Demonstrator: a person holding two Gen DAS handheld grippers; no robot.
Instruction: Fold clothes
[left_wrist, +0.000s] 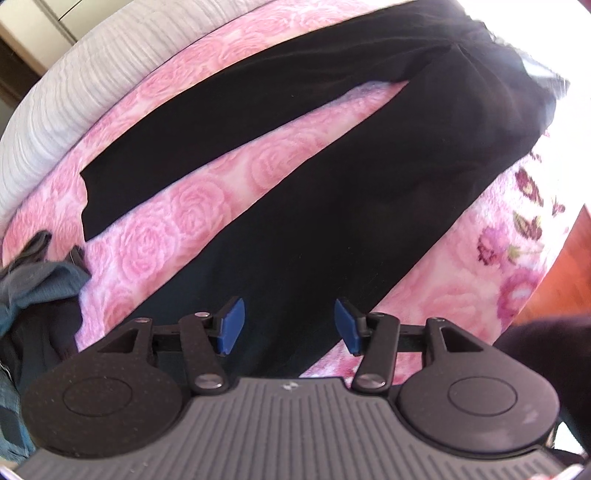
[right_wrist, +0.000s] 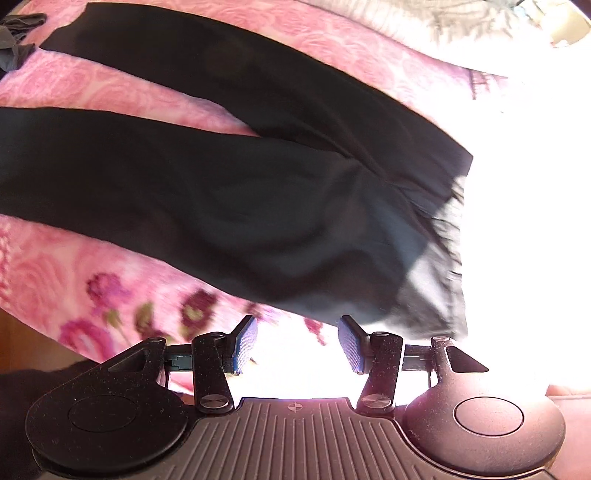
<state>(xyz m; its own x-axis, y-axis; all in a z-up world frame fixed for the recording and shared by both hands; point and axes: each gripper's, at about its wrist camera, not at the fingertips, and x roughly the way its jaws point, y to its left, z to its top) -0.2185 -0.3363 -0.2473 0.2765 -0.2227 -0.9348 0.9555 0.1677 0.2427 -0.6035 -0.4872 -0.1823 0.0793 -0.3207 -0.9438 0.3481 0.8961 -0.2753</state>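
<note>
Two wrist views low over the bed, both sharing the black trousers (left_wrist: 332, 206) (right_wrist: 236, 206).

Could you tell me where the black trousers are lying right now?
The black trousers lie spread flat on the pink rose blanket, legs apart. In the left wrist view one leg runs under the open left tongs.

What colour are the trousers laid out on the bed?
Plain black trousers, no pattern, spread on the pink rose-print blanket. Clearest in the left wrist view.
</note>
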